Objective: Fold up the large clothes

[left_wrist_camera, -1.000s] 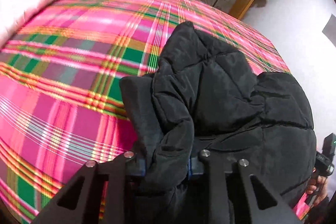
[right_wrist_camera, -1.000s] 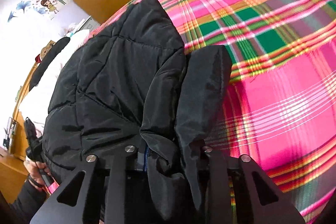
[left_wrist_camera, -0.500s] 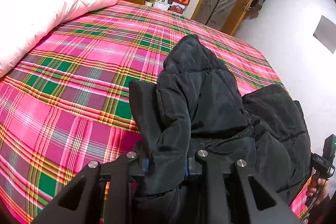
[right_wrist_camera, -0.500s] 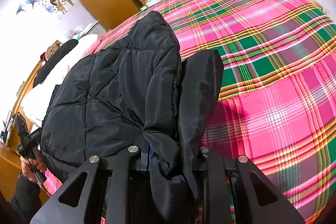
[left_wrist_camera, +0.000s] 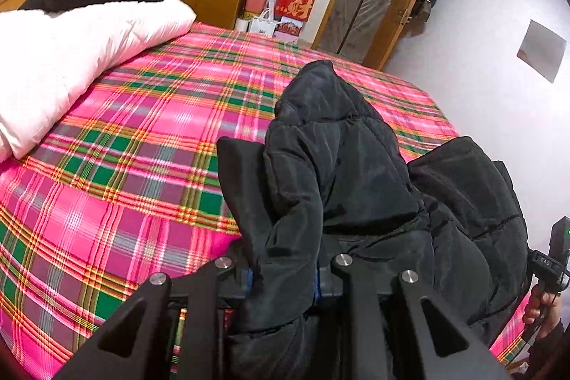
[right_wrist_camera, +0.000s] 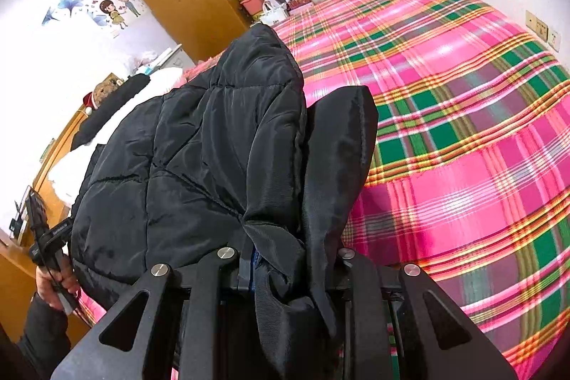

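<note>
Left wrist view: you are lifting the black puffer jacket [left_wrist_camera: 342, 173] higher off the plaid bedspread [left_wrist_camera: 142, 138] than a second ago, starting a fold. You are keeping one left gripper [left_wrist_camera: 281, 276] and one right gripper [right_wrist_camera: 292, 269] each clamped on its bunched edge. One jacket, two grippers, one white duvet [left_wrist_camera: 71, 59].

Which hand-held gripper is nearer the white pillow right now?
Left. The left hand-held gripper, shut on the black jacket, has the white pillow on its own side. The right hand-held gripper holds the jacket's far edge, with the jacket between it and the pillow.
</note>
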The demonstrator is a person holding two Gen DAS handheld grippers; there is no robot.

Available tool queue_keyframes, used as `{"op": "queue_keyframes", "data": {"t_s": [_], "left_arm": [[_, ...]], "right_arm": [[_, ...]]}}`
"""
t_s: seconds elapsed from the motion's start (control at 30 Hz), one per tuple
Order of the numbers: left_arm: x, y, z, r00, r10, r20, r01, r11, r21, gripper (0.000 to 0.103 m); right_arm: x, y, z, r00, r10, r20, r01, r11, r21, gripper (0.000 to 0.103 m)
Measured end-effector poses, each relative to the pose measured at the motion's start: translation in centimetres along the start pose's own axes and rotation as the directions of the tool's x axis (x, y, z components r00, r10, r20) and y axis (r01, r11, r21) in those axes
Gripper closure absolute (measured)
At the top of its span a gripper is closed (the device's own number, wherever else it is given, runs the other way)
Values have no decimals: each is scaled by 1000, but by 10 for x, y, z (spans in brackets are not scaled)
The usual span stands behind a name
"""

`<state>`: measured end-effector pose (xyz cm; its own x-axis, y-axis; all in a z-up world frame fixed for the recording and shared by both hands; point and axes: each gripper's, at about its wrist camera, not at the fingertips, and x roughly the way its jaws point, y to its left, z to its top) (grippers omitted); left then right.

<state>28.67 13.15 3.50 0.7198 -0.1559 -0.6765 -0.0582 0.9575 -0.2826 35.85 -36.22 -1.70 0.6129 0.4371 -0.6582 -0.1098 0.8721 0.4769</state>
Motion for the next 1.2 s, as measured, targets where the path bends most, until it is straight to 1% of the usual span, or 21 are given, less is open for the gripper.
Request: {"op": "queue_keyframes", "data": {"t_s": [0.2,0.3,0.47,0.57,0.67,0.8,1.0,1.1,1.2], "left_arm": [[-4,-46,7,998,-54,15,54,998,17,80],[2,-73,6,996,-84,8,84,996,32,80],[26,-117,3,991,-133,-12,133,990,45,80],[48,-141,0,987,-159,-27,160,986,53,80],[69,-160,-3,983,-177,-44,179,982,66,80],[103,-174,-6,982,-179,-67,184,980,72,80],[152,-176,-13,981,-159,-108,167,983,73,80],[174,-172,-25,981,-148,-128,158,985,68,80],[190,-161,-46,977,-139,-160,147,988,40,79]], "right_arm": [[-39,-22,15,998,-30,46,30,999,11,81],[-58,-42,20,996,-60,64,59,998,21,81],[-76,-80,27,990,-113,84,109,993,49,81],[-81,-102,35,986,-139,91,133,989,69,81],[-77,-125,44,982,-167,88,160,984,83,81],[-62,-148,52,980,-185,75,179,980,87,81],[-22,-179,59,981,-189,50,184,978,100,81],[-10,-195,56,980,-193,43,186,974,133,80],[4,-208,49,976,-216,4,213,966,145,79]]}}
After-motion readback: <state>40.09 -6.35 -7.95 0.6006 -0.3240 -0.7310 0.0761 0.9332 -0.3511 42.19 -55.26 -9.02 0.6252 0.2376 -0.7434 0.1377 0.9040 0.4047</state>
